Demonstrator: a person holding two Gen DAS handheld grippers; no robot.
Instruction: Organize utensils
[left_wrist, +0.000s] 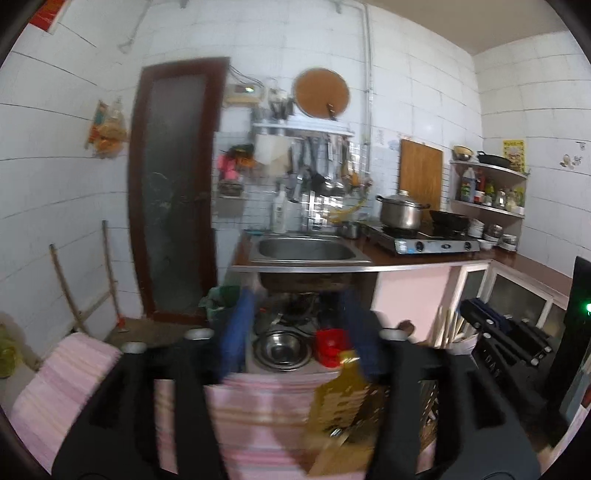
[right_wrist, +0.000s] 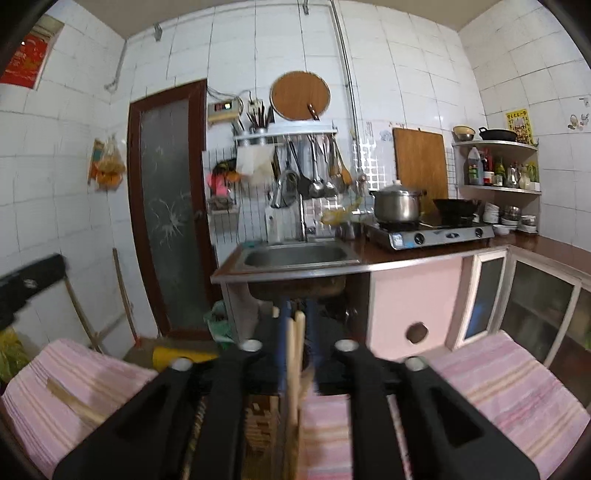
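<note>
My right gripper (right_wrist: 295, 332) has its jaws clenched on a pair of wooden chopsticks (right_wrist: 294, 354), held upright over the pink striped cloth (right_wrist: 498, 387). My left gripper (left_wrist: 299, 332) hangs with jaws released, gripping nothing, above a steel bowl (left_wrist: 282, 349) and red cup (left_wrist: 330, 345). A chopstick (right_wrist: 75, 402) lies on the cloth at left.
</note>
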